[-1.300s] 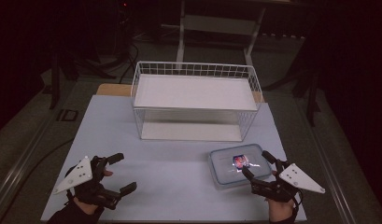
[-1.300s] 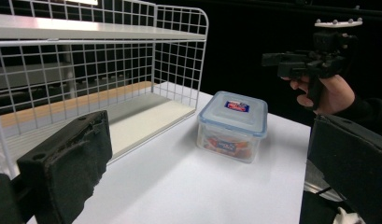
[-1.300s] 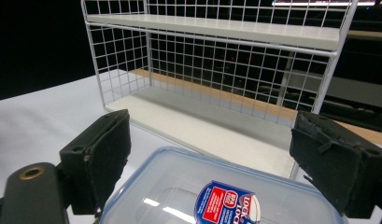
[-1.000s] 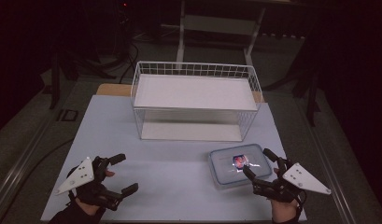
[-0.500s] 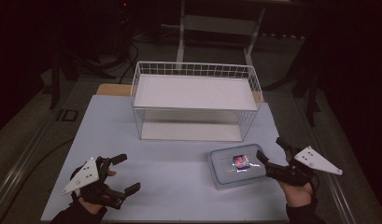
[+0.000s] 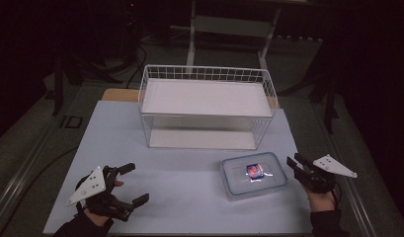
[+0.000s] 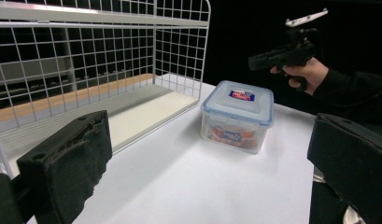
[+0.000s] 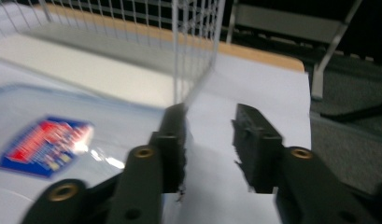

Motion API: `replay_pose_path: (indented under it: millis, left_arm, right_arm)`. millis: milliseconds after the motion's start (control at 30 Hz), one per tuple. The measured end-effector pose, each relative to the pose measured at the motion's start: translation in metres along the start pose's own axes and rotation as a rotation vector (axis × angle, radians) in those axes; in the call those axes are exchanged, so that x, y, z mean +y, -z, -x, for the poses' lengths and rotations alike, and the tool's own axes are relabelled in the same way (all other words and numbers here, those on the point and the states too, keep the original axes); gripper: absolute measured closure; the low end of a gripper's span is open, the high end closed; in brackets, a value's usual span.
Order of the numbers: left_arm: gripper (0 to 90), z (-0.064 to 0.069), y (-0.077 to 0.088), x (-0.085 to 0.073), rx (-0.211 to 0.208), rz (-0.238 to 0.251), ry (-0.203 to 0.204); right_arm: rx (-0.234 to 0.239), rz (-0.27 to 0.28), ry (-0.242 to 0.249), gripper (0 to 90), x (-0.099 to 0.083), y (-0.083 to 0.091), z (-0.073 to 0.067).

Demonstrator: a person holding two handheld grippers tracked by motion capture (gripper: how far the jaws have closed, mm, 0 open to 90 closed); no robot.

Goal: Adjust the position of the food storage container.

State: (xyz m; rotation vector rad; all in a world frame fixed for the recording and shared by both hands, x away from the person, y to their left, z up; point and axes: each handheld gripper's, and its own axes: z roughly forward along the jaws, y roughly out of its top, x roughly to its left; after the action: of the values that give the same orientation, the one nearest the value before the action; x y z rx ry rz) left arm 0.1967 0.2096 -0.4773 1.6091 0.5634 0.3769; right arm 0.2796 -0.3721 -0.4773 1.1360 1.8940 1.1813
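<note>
A lidded plastic container (image 6: pixel 254 175) sits on the desk (image 6: pixel 189 168) in front of the wire basket (image 6: pixel 207 106). Just right of the container, the right hand-held gripper (image 6: pixel 293 163) has just been closing, jaws narrowed on nothing. Well left of it, the left hand-held gripper (image 6: pixel 134 183) is spread wide, empty.

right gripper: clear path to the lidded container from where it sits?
Probably yes. The right gripper hangs just off the container's right edge, with bare table between. Its jaws have just been closing on nothing, so they would need reopening for that wide box.
</note>
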Motion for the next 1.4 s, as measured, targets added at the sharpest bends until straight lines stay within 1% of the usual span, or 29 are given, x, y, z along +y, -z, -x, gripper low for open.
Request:
replay_pose_path:
  millis: [33,100,133,167,233,267,300,367,400,467,500,567,633,667,933,1067,1133,1200,1267,1333,1367,1400]
  left_arm:
    - [0.1,0.0,-0.001,0.0,0.0,-0.002,-0.001]
    - [0.1,0.0,-0.001,-0.001,-0.002,-0.007,-0.003]
    - [0.1,0.001,-0.002,-0.001,-0.003,-0.009,-0.005]
    - [0.1,0.001,-0.002,-0.001,-0.002,-0.01,-0.006]
    - [0.1,0.001,-0.002,-0.002,-0.004,-0.013,-0.005]
    - [0.1,0.001,-0.003,-0.002,-0.006,-0.013,-0.005]
    - [0.1,0.001,-0.003,-0.002,-0.006,-0.014,-0.005]
    - [0.1,0.001,-0.003,-0.002,-0.007,-0.014,-0.004]
    - [0.1,0.001,-0.003,-0.002,-0.007,-0.014,-0.004]
    - [0.1,0.001,-0.003,-0.002,-0.008,-0.017,-0.005]
    - [0.1,0.001,-0.003,-0.002,-0.007,-0.017,-0.006]
    - [0.1,0.001,-0.003,-0.002,-0.007,-0.015,-0.006]
    - [0.1,0.001,-0.003,-0.002,-0.007,-0.015,-0.007]
    - [0.1,0.001,-0.003,-0.002,-0.008,-0.016,-0.006]
    - [0.2,0.002,-0.004,-0.002,-0.01,-0.021,-0.012]
    - [0.1,0.002,-0.005,-0.003,-0.009,-0.02,-0.01]
    - [0.1,0.002,-0.005,-0.003,-0.012,-0.02,-0.011]
    - [0.1,0.003,-0.005,-0.003,-0.019,-0.016,-0.012]
    - [0.1,0.003,-0.005,-0.003,-0.017,-0.021,-0.014]
    - [0.1,0.002,-0.006,-0.004,-0.018,-0.021,-0.008]
    - [0.1,0.002,-0.006,-0.004,-0.017,-0.022,-0.008]
    - [0.1,0.002,-0.006,-0.004,-0.017,-0.022,-0.009]
  right_arm:
    - [-0.009,-0.011,-0.004,69.8,-0.003,-0.001,0.001]
    - [-0.003,-0.038,-0.023,75.7,-0.012,-0.005,0.007]
    - [-0.012,-0.052,-0.016,79.3,-0.015,-0.007,0.008]
    - [-0.001,-0.064,-0.017,82.7,-0.019,-0.009,0.008]
    - [0.001,-0.086,-0.007,88.5,-0.023,-0.011,0.007]
    - [0.013,-0.096,0.001,89.8,-0.025,-0.013,0.007]
    - [0.021,-0.104,0.006,89.9,-0.026,-0.015,0.006]
    - [0.045,-0.107,-0.002,90.0,-0.027,-0.018,0.005]
    - [0.05,-0.109,-0.001,90.0,-0.028,-0.019,0.005]
    - [0.07,-0.123,-0.002,90.0,-0.029,-0.023,0.003]
    - [0.067,-0.12,0.001,90.0,-0.029,-0.024,0.001]
    - [0.072,-0.118,-0.014,90.0,-0.028,-0.025,0.001]
    - [0.065,-0.12,-0.006,90.0,-0.028,-0.025,-0.001]
    - [0.073,-0.119,-0.005,90.0,-0.028,-0.025,-0.002]
    - [0.165,-0.132,0.02,90.0,-0.024,-0.029,-0.023]
    - [0.188,-0.137,0.044,90.0,-0.022,-0.032,-0.035]
    - [0.203,-0.143,0.044,90.0,-0.02,-0.034,-0.041]
    - [0.226,-0.153,0.046,90.0,-0.018,-0.036,-0.047]
    - [0.257,-0.151,0.049,90.0,-0.016,-0.037,-0.053]
    - [0.289,-0.147,0.077,90.0,-0.015,-0.038,-0.06]
    - [0.306,-0.146,0.082,90.0,-0.014,-0.038,-0.063]
    - [0.312,-0.149,0.089,90.0,-0.013,-0.038,-0.065]
